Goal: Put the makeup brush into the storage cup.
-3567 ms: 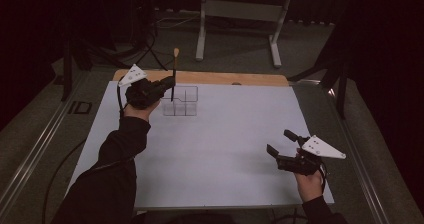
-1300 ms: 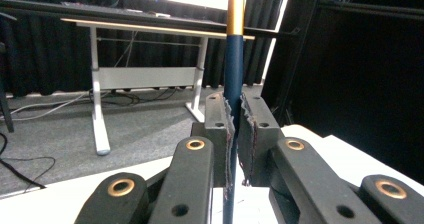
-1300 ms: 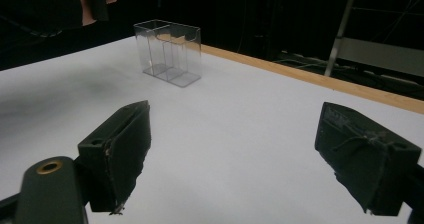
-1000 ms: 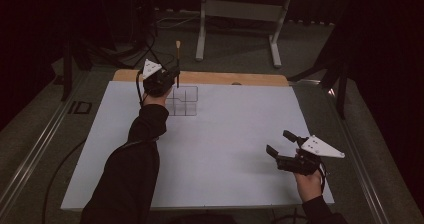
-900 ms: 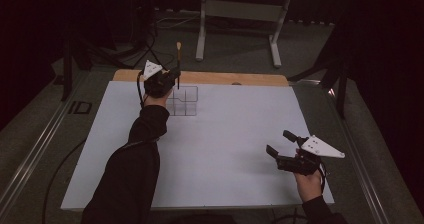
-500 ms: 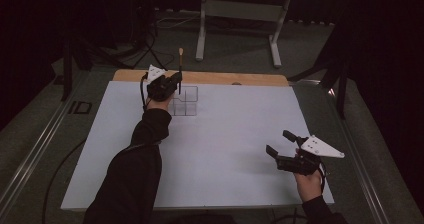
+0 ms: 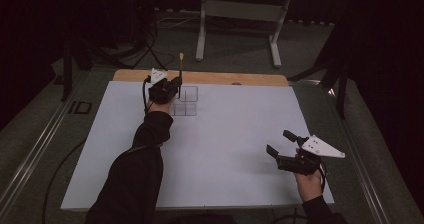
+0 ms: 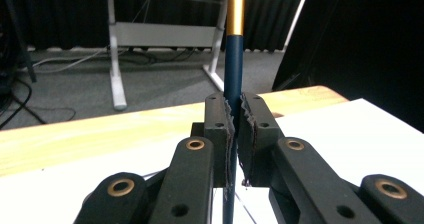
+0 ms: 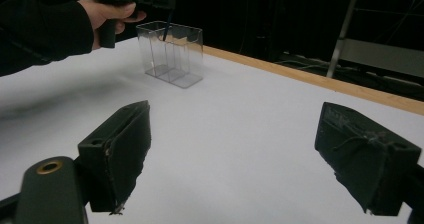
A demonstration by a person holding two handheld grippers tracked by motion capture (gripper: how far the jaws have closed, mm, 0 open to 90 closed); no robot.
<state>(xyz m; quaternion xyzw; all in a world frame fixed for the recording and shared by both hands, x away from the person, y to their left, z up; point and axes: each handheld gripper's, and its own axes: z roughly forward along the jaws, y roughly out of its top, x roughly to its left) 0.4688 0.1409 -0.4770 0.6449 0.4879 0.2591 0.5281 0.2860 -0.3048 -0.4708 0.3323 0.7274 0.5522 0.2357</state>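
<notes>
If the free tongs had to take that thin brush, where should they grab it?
Probably the dark blue handle of the brush, between the gold band and the left tongs clamping it lower down. It stands upright over the clear organizer, so the open right tongs would come in level, pads either side of the round shaft.

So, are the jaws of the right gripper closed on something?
No, in the right gripper view the right gripper has its jaws wide apart, with bare white table between them.
</notes>
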